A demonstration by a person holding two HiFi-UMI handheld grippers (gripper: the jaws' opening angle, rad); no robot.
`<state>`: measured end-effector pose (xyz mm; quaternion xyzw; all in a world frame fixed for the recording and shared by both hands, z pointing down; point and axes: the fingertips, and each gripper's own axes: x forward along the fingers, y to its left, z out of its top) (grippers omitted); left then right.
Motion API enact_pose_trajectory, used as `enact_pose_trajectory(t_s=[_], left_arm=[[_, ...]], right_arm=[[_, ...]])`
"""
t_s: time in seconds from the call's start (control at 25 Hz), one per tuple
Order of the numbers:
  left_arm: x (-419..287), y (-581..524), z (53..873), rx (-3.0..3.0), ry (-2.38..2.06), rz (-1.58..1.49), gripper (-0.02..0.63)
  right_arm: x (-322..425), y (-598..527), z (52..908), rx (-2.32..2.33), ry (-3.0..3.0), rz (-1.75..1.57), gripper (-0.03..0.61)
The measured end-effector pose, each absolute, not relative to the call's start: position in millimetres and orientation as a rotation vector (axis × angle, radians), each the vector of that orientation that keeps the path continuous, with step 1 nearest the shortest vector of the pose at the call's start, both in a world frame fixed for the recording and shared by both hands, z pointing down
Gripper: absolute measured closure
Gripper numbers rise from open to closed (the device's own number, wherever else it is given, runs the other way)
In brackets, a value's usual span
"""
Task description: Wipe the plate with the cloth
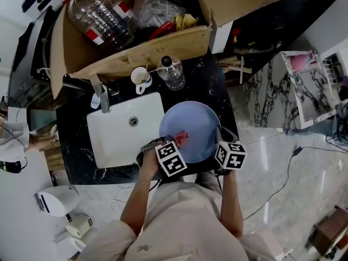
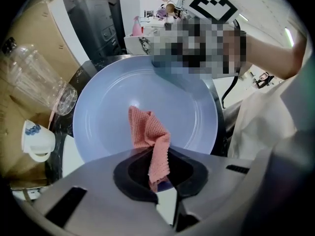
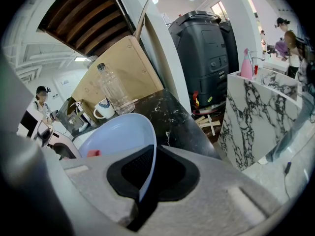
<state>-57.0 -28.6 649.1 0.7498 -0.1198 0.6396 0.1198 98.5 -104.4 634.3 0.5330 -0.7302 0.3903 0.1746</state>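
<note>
The left gripper (image 2: 158, 181) is closed on the pink cloth (image 2: 147, 136), which drapes against the middle of the blue plate (image 1: 198, 118). The right gripper (image 3: 141, 183) is clamped on the plate's rim at its 4 o'clock. The plate is at 3 o'clock from the sink (image 1: 117, 143). The red-and-white label on the jug (image 1: 100, 12) is too small to read.

Black marbled counter (image 1: 205, 76) holds a mug (image 1: 140, 78) and a bottle (image 1: 172, 73).
</note>
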Motion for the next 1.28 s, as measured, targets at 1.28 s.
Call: enact_pose_trajectory(t_s=[1.28], left_arm=[[-74.1,-129.2,649.8,2.206,-0.920,1.793,0.581]], right_arm=[[96.9,-105.3,635.4,1.506,-2.070,1.111,0.557]])
